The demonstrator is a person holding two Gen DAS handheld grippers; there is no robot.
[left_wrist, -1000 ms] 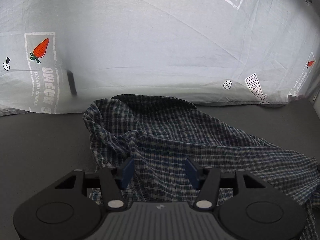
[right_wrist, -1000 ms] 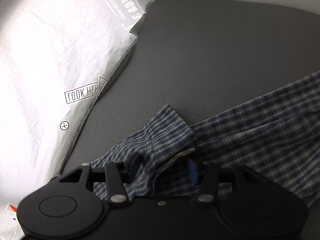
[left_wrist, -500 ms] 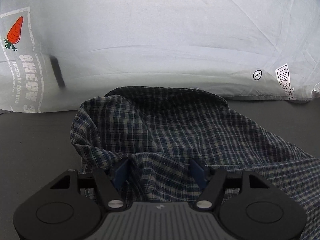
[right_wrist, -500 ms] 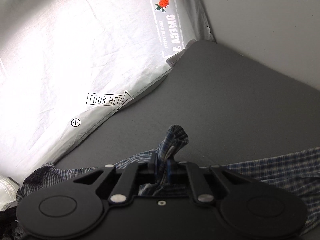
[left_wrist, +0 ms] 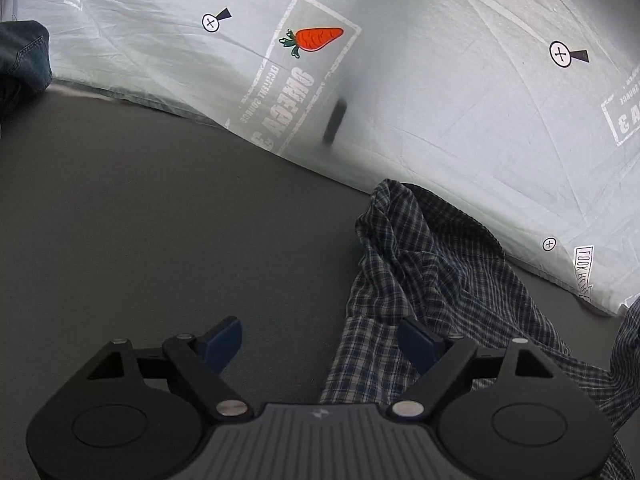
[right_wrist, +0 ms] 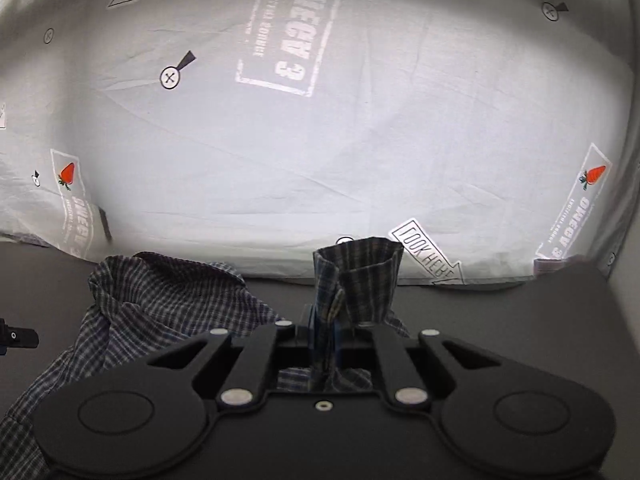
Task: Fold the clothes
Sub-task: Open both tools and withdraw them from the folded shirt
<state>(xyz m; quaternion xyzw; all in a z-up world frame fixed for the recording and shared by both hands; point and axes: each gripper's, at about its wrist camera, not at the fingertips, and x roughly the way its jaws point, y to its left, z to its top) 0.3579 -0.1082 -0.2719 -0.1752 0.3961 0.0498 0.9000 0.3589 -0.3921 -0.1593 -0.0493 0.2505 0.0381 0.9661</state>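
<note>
Crumpled shirt pinched at the cuff by the right claw, left claw wide and empty beside it.

The dark blue-and-white checked cotton shirt (left_wrist: 432, 280) lies bunched on the dark grey matte surface (left_wrist: 160, 220), against the edge of the pale printed sheet (left_wrist: 440, 80), its length running rightward. The right claw (right_wrist: 323, 334) is clamped on its upturned cuff (right_wrist: 356, 276); the left claw (left_wrist: 320, 340), fingers spread apart, holds nothing, the shirt's near edge lying by its right finger.

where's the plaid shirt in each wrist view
Left wrist: plaid shirt lies right of centre, under the open left gripper's right finger.
Right wrist: lower left, its cuff pinched upright in the right gripper.
Shared landmark: the dark clip behind the printed sheet.
</note>
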